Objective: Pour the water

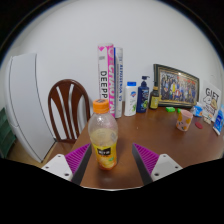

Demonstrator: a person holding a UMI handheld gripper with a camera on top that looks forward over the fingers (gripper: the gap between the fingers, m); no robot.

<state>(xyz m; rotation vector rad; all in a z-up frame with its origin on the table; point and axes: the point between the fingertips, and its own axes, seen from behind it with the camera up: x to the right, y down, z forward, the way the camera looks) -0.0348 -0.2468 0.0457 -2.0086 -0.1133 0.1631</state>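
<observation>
A wooden table [150, 130] was seen from the hand-held gripper [111, 160], whose two fingers, each faced with a magenta pad [78, 157], were spread apart and clasped nothing. Between the fingers, upright on the table's near edge, stood a clear plastic bottle [103, 136] with an orange cap and a yellow label; a gap was visible at either side of it, so it was not gripped.

Off the table's left edge, a white panel [27, 105] was leaned, and beside it a wooden chair [68, 108] was drawn up. Along the table's far edge, behind the bottle, tall upright books [108, 67] were stood against the wall. To their right were set a white bottle [131, 98] and a dark blue bottle [144, 95], then a framed picture [176, 85]. Nearer the right edge, a small glass cup [185, 120] was placed, well apart from the fingers, with boxes [212, 104] beyond it.
</observation>
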